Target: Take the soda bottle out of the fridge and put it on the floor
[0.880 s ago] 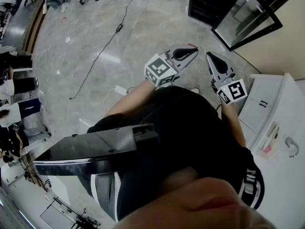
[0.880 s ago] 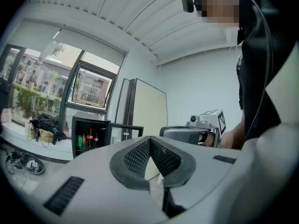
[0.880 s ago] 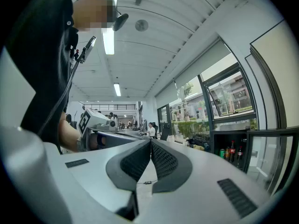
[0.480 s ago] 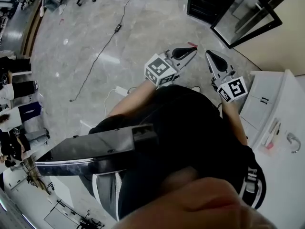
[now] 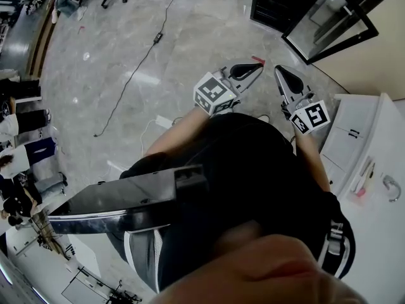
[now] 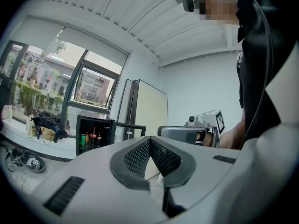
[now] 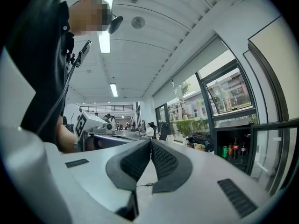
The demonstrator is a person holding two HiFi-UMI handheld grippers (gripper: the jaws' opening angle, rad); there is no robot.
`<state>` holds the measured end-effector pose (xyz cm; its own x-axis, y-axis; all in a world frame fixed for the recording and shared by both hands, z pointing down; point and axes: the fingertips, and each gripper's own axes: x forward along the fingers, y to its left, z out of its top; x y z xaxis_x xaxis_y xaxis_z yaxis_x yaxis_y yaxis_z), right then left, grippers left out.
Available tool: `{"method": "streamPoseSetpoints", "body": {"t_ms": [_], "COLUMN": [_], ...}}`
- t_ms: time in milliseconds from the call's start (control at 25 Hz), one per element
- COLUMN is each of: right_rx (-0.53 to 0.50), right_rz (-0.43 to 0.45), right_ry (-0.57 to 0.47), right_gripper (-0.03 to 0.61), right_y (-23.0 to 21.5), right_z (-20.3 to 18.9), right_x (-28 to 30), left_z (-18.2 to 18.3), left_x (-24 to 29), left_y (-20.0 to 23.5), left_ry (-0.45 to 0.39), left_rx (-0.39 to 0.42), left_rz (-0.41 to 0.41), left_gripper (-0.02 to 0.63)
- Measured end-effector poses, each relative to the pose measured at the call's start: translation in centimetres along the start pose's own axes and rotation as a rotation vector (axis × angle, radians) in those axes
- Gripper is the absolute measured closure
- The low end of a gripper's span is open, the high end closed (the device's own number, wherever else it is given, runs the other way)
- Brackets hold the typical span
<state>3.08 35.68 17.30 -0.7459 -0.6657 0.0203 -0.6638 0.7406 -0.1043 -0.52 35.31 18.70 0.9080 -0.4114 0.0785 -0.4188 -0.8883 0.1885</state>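
The small black fridge stands at the top of the head view, its glass door swung open to the right. Dark soda bottles stand on its shelf beside a green can; the right gripper view shows the bottles too. Both grippers are held level in front of the person, well short of the fridge. My left gripper is shut, its pads meeting with nothing between them. My right gripper is shut and empty as well.
A white cabinet with small items stands close on the right. A black cable and a white power strip lie on the marble floor. Shoes lie near the window. People sit at the far left.
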Motion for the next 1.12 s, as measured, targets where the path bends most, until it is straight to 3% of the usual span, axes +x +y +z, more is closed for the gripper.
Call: {"method": "streamPoseSetpoints", "body": {"t_ms": [680,1120], "right_rx": [-0.018,-0.012], "right_rz": [-0.059,-0.079], "right_ry": [-0.024,-0.035], "right_gripper": [0.565,0.565], "right_y": [0.2,-7.0], "right_z": [-0.2,-0.5], "right_x": [8.1,9.8], "left_z": [0.5,1.6], "left_x": [-3.7,1.7], "left_y": [8.0,12.4], "left_ry": [-0.012,0.004], "left_rx": [-0.012,0.011], "left_rz": [-0.047,-0.033], "left_gripper": [0.613,0.614]}}
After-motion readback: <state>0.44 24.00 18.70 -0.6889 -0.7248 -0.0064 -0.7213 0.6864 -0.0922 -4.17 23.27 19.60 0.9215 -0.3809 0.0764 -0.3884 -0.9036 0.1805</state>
